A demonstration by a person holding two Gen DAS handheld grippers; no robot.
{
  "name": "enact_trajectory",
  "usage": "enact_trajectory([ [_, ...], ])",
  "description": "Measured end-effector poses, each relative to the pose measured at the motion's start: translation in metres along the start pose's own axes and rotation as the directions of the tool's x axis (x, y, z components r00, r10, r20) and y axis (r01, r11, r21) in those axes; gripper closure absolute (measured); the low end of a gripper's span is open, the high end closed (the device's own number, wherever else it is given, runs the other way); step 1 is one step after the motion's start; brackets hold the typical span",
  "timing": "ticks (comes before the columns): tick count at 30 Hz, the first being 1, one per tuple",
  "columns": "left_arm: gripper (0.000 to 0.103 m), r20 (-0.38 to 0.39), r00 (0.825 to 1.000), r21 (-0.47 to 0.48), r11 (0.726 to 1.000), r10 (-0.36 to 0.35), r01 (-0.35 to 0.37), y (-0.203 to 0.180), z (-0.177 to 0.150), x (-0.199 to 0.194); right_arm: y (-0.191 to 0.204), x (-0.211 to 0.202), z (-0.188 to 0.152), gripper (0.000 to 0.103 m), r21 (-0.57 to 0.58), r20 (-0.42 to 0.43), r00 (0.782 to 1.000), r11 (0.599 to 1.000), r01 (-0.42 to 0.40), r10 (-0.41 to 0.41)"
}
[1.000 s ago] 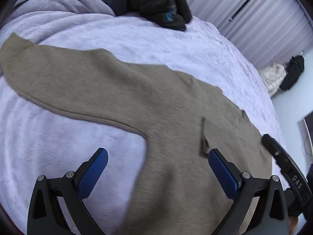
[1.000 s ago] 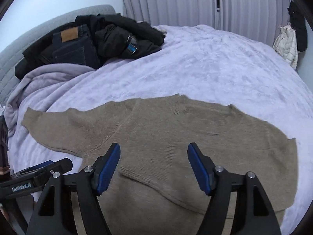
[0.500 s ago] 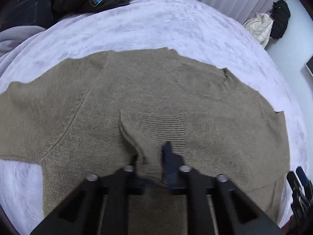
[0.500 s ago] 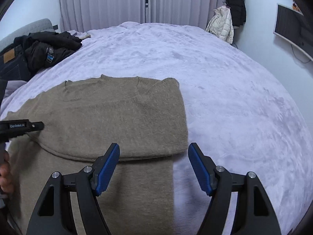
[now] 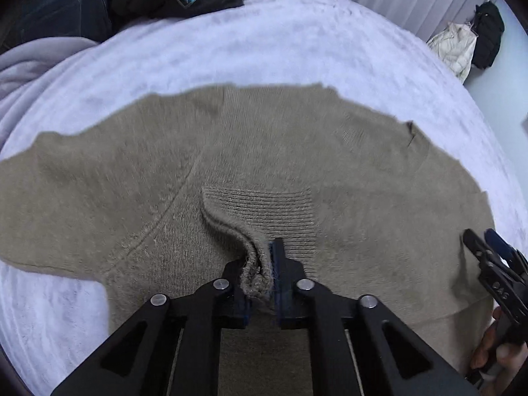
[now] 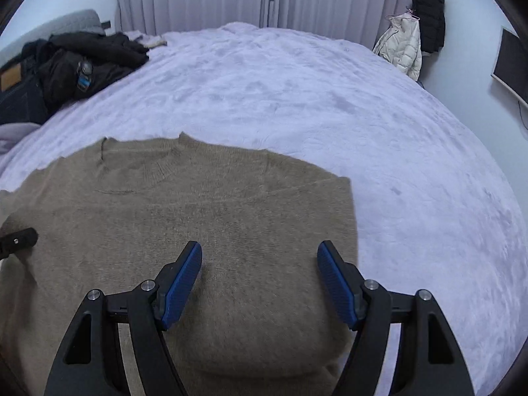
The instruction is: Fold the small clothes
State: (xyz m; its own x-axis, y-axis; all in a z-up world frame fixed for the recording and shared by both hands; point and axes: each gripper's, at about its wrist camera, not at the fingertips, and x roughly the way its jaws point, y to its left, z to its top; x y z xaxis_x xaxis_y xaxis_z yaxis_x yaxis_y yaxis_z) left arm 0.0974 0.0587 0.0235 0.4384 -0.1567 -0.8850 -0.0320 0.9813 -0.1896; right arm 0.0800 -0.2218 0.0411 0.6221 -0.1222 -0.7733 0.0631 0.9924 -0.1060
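Note:
A khaki knit sweater [image 5: 264, 151] lies flat on the bed, one sleeve folded across its body. My left gripper [image 5: 264, 264] pinches that sleeve's ribbed cuff [image 5: 264, 204]. A bunched fold of knit stands between the pads, and the jaws are easing open slightly. In the right wrist view the sweater [image 6: 198, 204] fills the near half. My right gripper [image 6: 260, 264] hovers open just over its right part, nothing between the fingers. The right gripper's tip [image 5: 488, 254] also shows at the left wrist view's right edge, with a hand [image 5: 495, 359] below it.
A lavender fleece blanket [image 6: 330, 99] covers the bed. A pile of dark clothes and jeans [image 6: 76, 62] lies at the far left. A white and a black jacket [image 6: 409, 43] hang on the right wall near a dark screen [image 6: 511, 62]. Curtains close the back.
My left gripper went from wide open to pinching the sleeve cuff. The right gripper swung right to the sweater's folded edge, then settled lower over its right part, still open.

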Motion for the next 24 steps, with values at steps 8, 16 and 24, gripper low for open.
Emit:
enact_trajectory([
  [8, 0.005, 0.111, 0.994, -0.139, 0.99, -0.016, 0.031, 0.033, -0.014, -0.036, 0.022, 0.005, -0.023, 0.021, -0.021, -0.078, 0.997, 1.0, 0.006, -0.007],
  [16, 0.004, 0.185, 0.982, -0.084, 0.995, -0.032, 0.048, 0.006, -0.016, -0.061, 0.025, -0.05, -0.053, 0.021, -0.061, -0.011, 0.997, 0.995, -0.075, 0.075],
  [24, 0.003, 0.035, 0.996, 0.202, 0.975, 0.082, -0.088, -0.073, -0.018, 0.006, 0.023, 0.004, -0.033, 0.02, -0.022, -0.121, 0.992, 0.999, -0.041, 0.038],
])
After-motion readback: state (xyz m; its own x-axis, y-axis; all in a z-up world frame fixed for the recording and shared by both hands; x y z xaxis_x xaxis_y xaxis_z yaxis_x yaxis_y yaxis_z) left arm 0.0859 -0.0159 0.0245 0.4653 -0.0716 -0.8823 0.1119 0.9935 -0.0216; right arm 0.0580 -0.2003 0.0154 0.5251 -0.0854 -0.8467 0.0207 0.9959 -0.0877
